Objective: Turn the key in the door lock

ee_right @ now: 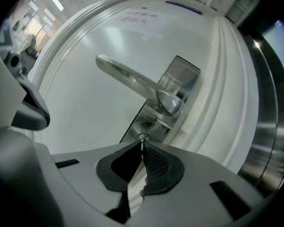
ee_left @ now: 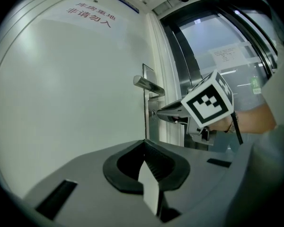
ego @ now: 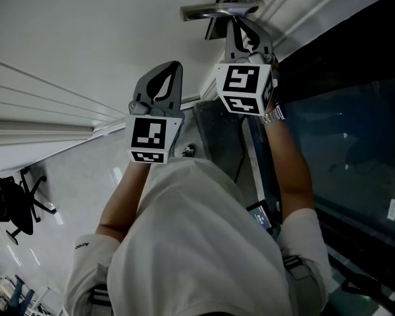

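Far left, low – an office chair (ego: 16, 206) on the pale floor. The white door (ego: 85, 31) fills the upper left, with red characters (ee_left: 90, 13) printed near its top.

The left hand-held gripper (ego: 173, 68) is held level, off the door and well apart from the lock. It is clenched, tips together, with nothing between them (ee_left: 144, 148).

The lever handle (ego: 217, 9) sticks out leftward from its metal plate (ee_right: 180, 79). The lock (ee_right: 142, 137) sits just below it.

The right hand-held gripper (ego: 232, 24) is up against the lock under the lever. Its pads are pinched on the key (ee_right: 142, 142) – only a thin metal edge shows, seated in the keyhole.

Beside it there is a wristwatch (ego: 273, 115) on the right wrist. Right of that is a dark glass panel (ego: 342, 130) in a metal frame.
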A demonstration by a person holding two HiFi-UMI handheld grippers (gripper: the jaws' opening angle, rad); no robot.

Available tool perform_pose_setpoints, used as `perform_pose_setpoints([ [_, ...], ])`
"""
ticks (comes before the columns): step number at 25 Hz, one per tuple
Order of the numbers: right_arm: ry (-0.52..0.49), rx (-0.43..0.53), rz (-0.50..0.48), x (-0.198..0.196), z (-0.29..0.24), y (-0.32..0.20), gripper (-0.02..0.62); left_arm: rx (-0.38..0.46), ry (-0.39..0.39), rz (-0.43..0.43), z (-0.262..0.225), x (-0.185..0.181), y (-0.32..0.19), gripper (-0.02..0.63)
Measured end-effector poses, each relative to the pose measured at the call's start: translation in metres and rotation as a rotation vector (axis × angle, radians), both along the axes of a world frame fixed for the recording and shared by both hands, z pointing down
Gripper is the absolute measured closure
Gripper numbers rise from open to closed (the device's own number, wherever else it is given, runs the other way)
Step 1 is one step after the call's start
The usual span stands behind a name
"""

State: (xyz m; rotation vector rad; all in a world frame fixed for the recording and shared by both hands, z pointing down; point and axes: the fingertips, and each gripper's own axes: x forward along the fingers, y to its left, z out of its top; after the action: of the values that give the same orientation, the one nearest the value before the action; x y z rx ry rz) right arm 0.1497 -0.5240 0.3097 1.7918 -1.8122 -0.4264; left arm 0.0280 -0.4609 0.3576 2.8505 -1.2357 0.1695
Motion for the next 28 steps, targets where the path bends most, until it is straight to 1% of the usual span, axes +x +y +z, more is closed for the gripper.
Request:
perform_pose_setpoints([
  [2, -0.109, -0.007, -0.001, 0.001, 0.000, 0.000, 0.584, 0.001, -0.003, 0.000, 0.000, -0.001, 0.000, 0.597],
  [4, -0.179, -0.006, 0.006, 0.002, 0.000, -0.001, 0.584, 0.002, -0.004, -0.002, 0.000, -0.002, 0.000, 0.597],
  [6, -0.280, -0.012, 0.012, 0.003, 0.002, -0.001, 0.584, 0.003, -0.005, -0.004, 0.000, -0.003, -0.001, 0.597],
  [8, -0.450, -0.025, 0.014, 0.006, 0.003, -0.002, 0.584, 0.003, -0.005, -0.006, 0.000, -0.003, -0.001, 0.597],
  [11, -0.781, -0.041, 0.015, 0.011, 0.003, -0.002, 0.584, -0.001, -0.006, -0.007, 0.001, -0.004, 0.000, 0.597],
  [13, -0.979, -0.048, 0.020, 0.014, 0.004, -0.002, 0.584, 0.000, -0.008, -0.006, 0.000, -0.004, -0.001, 0.597],
  [18, -1.410, -0.052, 0.015, 0.017, 0.007, -0.004, 0.584, 0.006, -0.020, -0.006, 0.002, -0.004, -0.001, 0.597],
  [22, -1.786, -0.062, -0.011, 0.017, 0.010, -0.004, 0.584, 0.012, -0.032, 0.001, 0.002, -0.001, 0.001, 0.597],
  [24, -1.957, -0.069, -0.017, 0.018, 0.011, -0.003, 0.584, 0.017, -0.034, 0.006, 0.000, 0.002, 0.002, 0.597],
  [25, -2.031, -0.069, -0.017, 0.019, 0.012, -0.003, 0.584, 0.020, -0.034, 0.009, -0.001, 0.003, 0.003, 0.597],
  [26, -2.084, -0.069, -0.019, 0.020, 0.012, -0.003, 0.584, 0.023, -0.033, 0.011, -0.003, 0.004, 0.004, 0.597],
  [27, -2.107, -0.070, -0.021, 0.021, 0.012, -0.003, 0.584, 0.027, -0.032, 0.013, -0.004, 0.005, 0.005, 0.597],
  [28, -2.095, -0.072, -0.026, 0.021, 0.012, -0.003, 0.584, 0.029, -0.033, 0.014, -0.005, 0.006, 0.006, 0.597],
])
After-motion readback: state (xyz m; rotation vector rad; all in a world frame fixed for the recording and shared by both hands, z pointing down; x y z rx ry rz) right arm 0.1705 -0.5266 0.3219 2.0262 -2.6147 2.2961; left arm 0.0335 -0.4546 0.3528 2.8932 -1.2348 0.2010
